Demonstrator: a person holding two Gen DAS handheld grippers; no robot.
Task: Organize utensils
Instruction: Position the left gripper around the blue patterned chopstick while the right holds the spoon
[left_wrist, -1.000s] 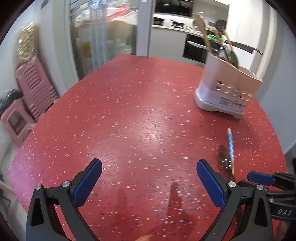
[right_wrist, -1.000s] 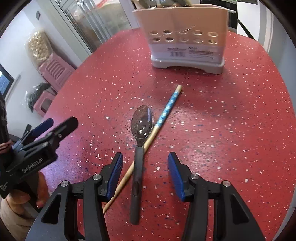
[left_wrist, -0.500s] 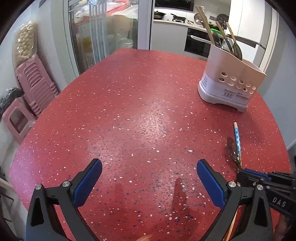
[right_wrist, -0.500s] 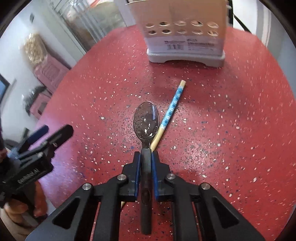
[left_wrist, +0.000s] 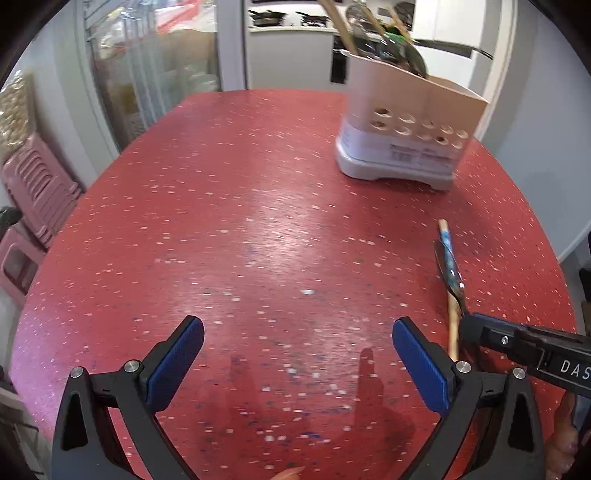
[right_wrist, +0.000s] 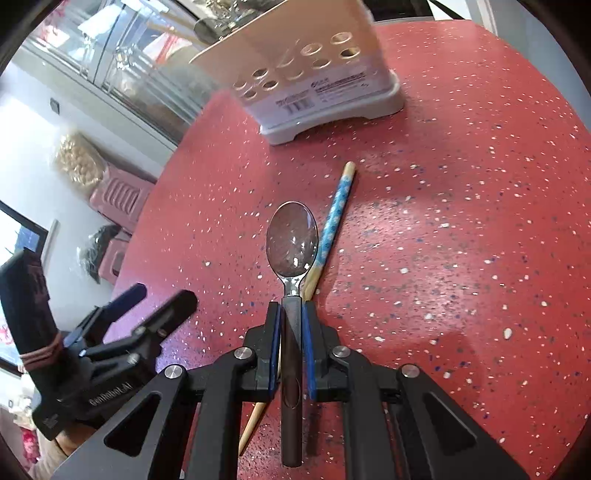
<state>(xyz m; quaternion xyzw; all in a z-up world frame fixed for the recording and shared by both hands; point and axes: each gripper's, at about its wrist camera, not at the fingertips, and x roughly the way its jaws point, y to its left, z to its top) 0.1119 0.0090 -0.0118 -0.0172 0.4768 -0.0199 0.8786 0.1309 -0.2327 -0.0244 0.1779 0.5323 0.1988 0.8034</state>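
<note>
In my right wrist view the spoon (right_wrist: 292, 236) sits mid-frame over the table (right_wrist: 461, 221), the chopstick (right_wrist: 334, 218) just right of it, the utensil holder (right_wrist: 314, 81) at the top, my left gripper (right_wrist: 162, 299) lower left

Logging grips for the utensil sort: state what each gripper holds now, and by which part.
The right gripper is shut on the spoon, clamping its dark handle just below the bowl. The left gripper is open and holds nothing.
</note>
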